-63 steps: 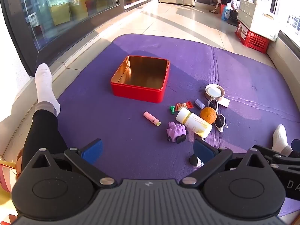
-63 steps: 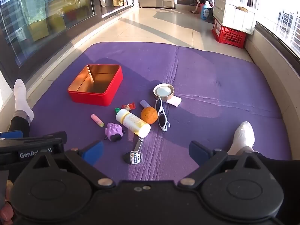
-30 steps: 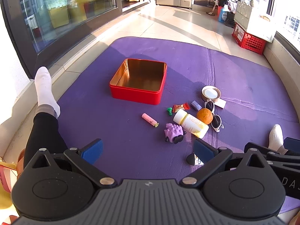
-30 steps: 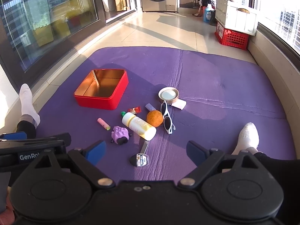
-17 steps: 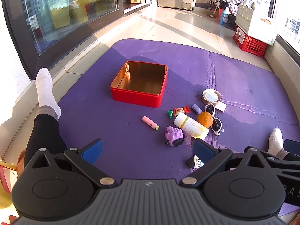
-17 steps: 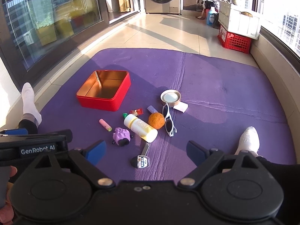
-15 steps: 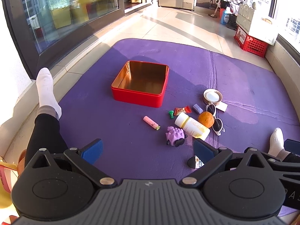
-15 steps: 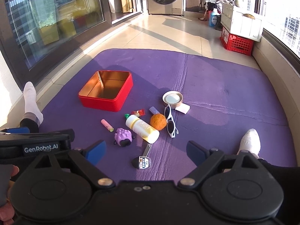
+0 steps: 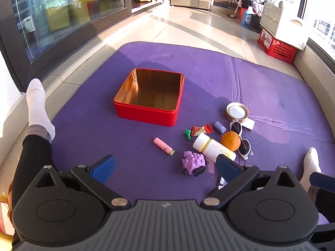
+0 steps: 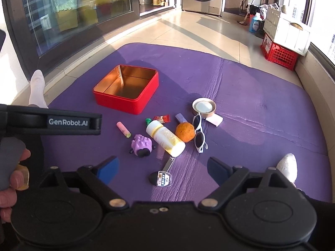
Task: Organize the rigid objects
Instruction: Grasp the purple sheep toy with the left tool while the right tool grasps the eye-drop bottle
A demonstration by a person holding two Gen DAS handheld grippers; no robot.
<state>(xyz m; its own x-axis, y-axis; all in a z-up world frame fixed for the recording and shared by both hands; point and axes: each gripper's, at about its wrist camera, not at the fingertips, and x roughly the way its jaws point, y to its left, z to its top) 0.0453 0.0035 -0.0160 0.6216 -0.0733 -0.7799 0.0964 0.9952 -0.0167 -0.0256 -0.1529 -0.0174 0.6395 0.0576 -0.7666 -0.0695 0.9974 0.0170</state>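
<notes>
Purple mat [image 9: 261, 79] on tiled floor; one person seated at its near edge, two white-socked feet out.

Left to right on the mat:
- One red tin [image 9: 146, 117], open and empty, left of centre.
- One pink tube [image 9: 162, 145], long axis running from far-left to near-right, green tip toward the near edge.
- One green cap [image 9: 188, 134]; one red candy [image 9: 200, 130] beside it.
- One purple toy [image 9: 193, 162], upright.
- One white bottle [image 9: 213, 148] on its side, long axis diagonal, cap end toward the tin, base toward the near edge; touching the orange [image 9: 230, 140], one only.
- One lilac block [image 9: 219, 127].
- One round lid [image 9: 237, 112], with a white packet [image 9: 248, 123] at its right.
- One pair of sunglasses [image 9: 242, 141], long axis near-to-far.

Left gripper [image 9: 165, 168]: jaws wide apart, nothing between them, over the near mat.
Right gripper [image 10: 162, 170]: jaws wide but closing, nothing gripped; the nail clipper [image 10: 162, 175] lies on the mat between them.

Right view shows the whole clipper, and the hand [image 10: 9, 179] on the left gripper's handle; left view shows only a sliver of the clipper behind its right finger.
</notes>
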